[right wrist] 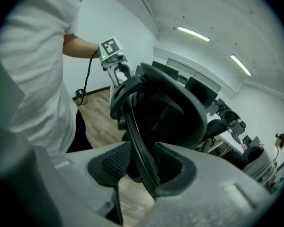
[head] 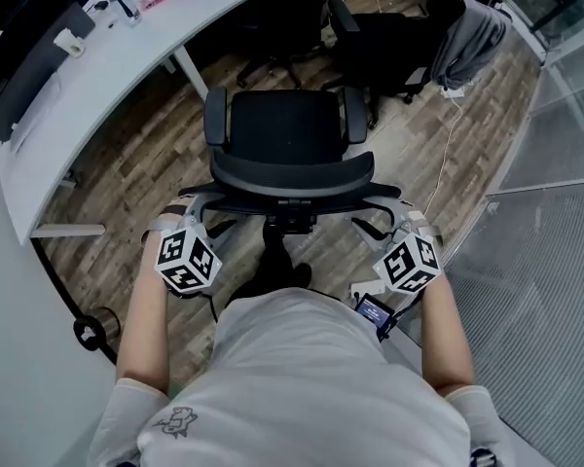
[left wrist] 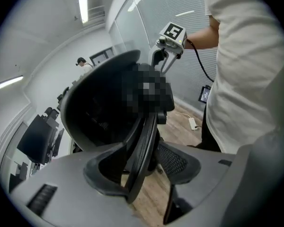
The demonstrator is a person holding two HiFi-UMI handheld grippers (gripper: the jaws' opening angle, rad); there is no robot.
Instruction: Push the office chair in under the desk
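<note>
A black office chair (head: 284, 129) stands on the wood floor with its seat toward the curved white desk (head: 97, 76) and its backrest (head: 292, 175) toward me. My left gripper (head: 200, 210) is at the backrest's left end and my right gripper (head: 389, 212) at its right end. In the left gripper view the backrest's rim (left wrist: 144, 141) runs between the spread jaws of the left gripper (left wrist: 142, 169), with a gap at the textured pad. In the right gripper view the rim (right wrist: 137, 141) likewise passes between the spread jaws of the right gripper (right wrist: 144, 169). Both grippers are open.
A second black chair (head: 380, 47) with a grey garment (head: 467, 37) over it stands at the back right. A white cable (head: 448, 154) trails across the floor. A glass partition (head: 565, 163) runs along the right. Monitors (head: 29, 27) line the desk.
</note>
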